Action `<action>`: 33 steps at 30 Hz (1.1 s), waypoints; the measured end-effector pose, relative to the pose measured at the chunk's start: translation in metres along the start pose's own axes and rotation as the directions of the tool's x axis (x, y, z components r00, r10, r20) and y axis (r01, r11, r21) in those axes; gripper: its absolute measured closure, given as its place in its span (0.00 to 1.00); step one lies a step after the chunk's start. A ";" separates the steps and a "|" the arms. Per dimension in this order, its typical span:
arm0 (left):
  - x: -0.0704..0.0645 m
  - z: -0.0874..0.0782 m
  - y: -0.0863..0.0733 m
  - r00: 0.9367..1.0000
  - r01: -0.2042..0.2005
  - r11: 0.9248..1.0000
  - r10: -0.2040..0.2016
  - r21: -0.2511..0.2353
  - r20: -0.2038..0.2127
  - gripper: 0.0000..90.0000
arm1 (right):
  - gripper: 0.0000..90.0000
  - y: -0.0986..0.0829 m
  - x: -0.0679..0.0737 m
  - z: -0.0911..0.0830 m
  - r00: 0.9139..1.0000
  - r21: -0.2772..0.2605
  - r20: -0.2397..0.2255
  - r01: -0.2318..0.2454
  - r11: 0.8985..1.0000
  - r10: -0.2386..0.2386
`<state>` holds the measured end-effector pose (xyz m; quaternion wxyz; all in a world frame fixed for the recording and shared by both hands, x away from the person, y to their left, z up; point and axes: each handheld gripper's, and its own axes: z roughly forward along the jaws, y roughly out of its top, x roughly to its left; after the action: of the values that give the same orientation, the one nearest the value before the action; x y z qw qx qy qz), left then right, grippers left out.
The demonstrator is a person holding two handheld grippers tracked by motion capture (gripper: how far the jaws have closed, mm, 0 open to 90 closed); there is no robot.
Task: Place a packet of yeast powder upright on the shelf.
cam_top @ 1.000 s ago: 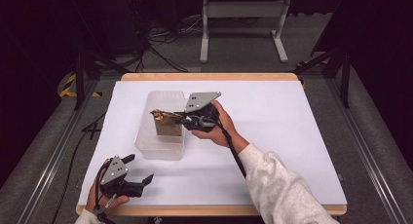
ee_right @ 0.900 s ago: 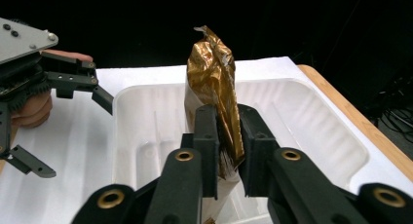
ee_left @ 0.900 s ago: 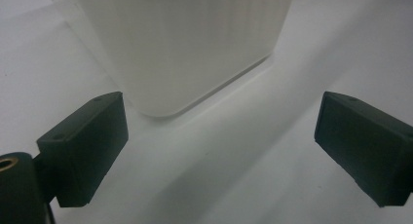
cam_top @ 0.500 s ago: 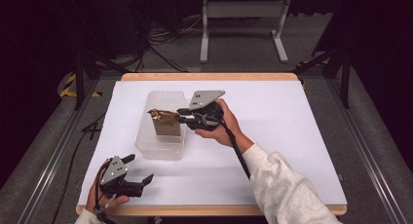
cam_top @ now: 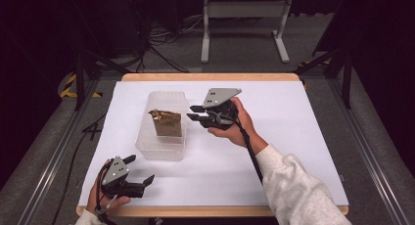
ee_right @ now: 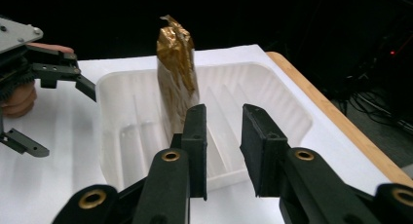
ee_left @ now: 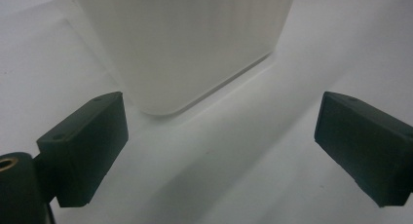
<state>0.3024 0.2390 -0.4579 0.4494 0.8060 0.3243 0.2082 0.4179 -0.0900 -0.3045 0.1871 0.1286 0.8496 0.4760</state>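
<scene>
On the white surface [cam_top: 293, 132], seen from the high view:
Clear bin: a translucent plastic bin [cam_top: 164, 124] stands left of centre, long side running from 12 to 6 o'clock.
Gold pouch: a crinkled gold foil pouch [cam_top: 167, 122] stands upright inside the bin, around its middle, its top rising above the rim. In the right gripper view the pouch [ee_right: 178, 73] stands just beyond the gripper, against the bin's ribbed inner wall [ee_right: 229, 102].
Right gripper: the right gripper [cam_top: 192, 112] is held in the air at the bin's 3 o'clock, just beside the rim, pointing toward 9 o'clock at the pouch. Its jaws stand a little apart with nothing between them, clear of the pouch.
Left gripper: the left gripper [cam_top: 139, 168] sits low at the surface's 7 o'clock corner, at about 7 o'clock from the bin. Its jaws are spread wide and hold nothing. In the left gripper view the bin's rounded near corner [ee_left: 185, 63] lies ahead between the two jaws, untouched.
Hands: a hand [cam_top: 235, 124] with a pale sleeve holds the right gripper; another hand [cam_top: 100, 200] holds the left.
</scene>
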 end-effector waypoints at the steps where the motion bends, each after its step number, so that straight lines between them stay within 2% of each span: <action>1: 0.000 0.000 0.000 1.000 0.000 1.000 0.000 0.000 0.000 0.07 | 0.79 0.000 -0.001 -0.002 1.000 -0.002 0.003 -0.002 1.000 0.002; 13: 0.000 0.000 0.000 1.000 -0.001 1.000 0.001 -0.002 -0.002 0.07 | 0.73 -0.011 -0.012 -0.035 0.995 0.010 0.095 -0.013 1.000 0.012; 21: 0.000 0.000 0.000 1.000 0.000 1.000 0.000 0.001 -0.002 0.07 | 0.68 -0.021 -0.020 -0.055 0.987 0.019 0.160 -0.026 0.999 0.023; 33: 0.000 0.000 0.000 1.000 0.002 1.000 -0.002 0.001 -0.006 0.07 | 0.66 -0.038 -0.028 -0.082 0.979 0.053 0.201 -0.035 0.998 0.023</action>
<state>0.3024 0.2388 -0.4579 0.4484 0.8052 0.3263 0.2101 0.4054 -0.1829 -0.2923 0.2612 0.1935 0.8374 0.4394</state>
